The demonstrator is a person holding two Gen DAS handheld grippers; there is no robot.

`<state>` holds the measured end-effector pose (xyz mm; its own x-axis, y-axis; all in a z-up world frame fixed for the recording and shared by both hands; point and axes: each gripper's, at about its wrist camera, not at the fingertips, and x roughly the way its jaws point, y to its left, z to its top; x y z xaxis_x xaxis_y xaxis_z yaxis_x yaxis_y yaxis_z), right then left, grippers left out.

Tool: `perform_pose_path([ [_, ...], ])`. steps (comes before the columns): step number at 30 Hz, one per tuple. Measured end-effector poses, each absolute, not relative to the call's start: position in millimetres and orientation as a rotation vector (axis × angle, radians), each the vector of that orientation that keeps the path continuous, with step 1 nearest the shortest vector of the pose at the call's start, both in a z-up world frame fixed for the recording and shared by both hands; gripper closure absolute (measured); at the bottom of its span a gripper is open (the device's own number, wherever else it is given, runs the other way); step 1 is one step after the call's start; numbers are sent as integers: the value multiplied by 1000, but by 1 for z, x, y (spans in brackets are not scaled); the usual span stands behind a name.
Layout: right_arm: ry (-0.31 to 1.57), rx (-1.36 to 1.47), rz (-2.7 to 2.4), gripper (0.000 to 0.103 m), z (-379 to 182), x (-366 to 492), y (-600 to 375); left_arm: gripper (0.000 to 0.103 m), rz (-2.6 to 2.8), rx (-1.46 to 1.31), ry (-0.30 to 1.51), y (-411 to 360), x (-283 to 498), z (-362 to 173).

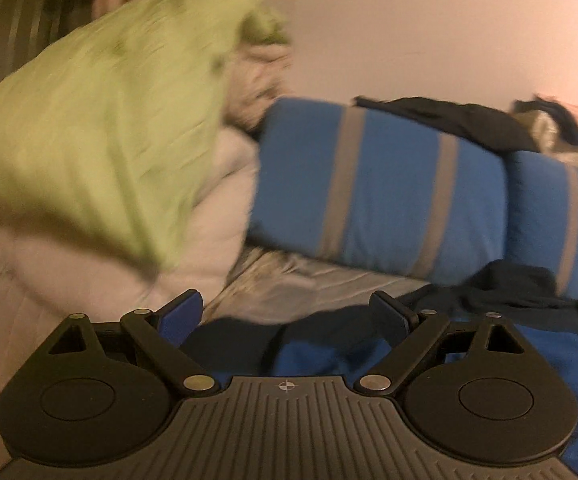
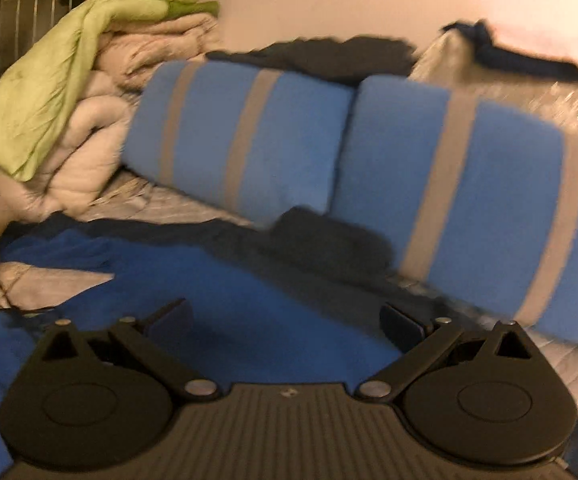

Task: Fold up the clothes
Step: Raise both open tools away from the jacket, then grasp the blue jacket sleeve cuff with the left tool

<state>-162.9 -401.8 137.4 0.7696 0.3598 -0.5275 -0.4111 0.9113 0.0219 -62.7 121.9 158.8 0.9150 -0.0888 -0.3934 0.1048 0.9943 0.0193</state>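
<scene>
A blue garment (image 2: 225, 300) with dark navy parts (image 2: 321, 244) lies spread on the bed, under both grippers. It also shows in the left wrist view (image 1: 329, 344). My left gripper (image 1: 289, 316) is open and empty just above the garment's dark part. My right gripper (image 2: 285, 324) is open and empty above the blue cloth. Both views are blurred.
Two blue pillows with grey stripes (image 2: 249, 132) (image 2: 481, 208) lean against the wall. A pile of beige bedding (image 2: 97, 128) with a green cloth (image 2: 49, 80) on top stands at the left. Dark clothes (image 2: 329, 56) lie behind the pillows.
</scene>
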Motion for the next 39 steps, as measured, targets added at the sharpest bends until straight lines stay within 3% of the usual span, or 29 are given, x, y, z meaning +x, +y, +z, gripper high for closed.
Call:
perform_pose_path([
  [15, 535, -256, 503, 0, 101, -202, -353, 12, 97, -207, 521, 206, -54, 63],
  [29, 539, -257, 542, 0, 113, -233, -358, 14, 156, -1031, 461, 311, -38, -2],
  [36, 536, -276, 558, 0, 118, -242, -353, 35, 178, -1131, 443, 324, -31, -16],
  [38, 534, -278, 569, 0, 119, -243, -350, 48, 190, -1149, 454, 325, -28, -16],
  [39, 533, -280, 574, 0, 120, -243, -349, 66, 196, -1158, 460, 325, -26, -16],
])
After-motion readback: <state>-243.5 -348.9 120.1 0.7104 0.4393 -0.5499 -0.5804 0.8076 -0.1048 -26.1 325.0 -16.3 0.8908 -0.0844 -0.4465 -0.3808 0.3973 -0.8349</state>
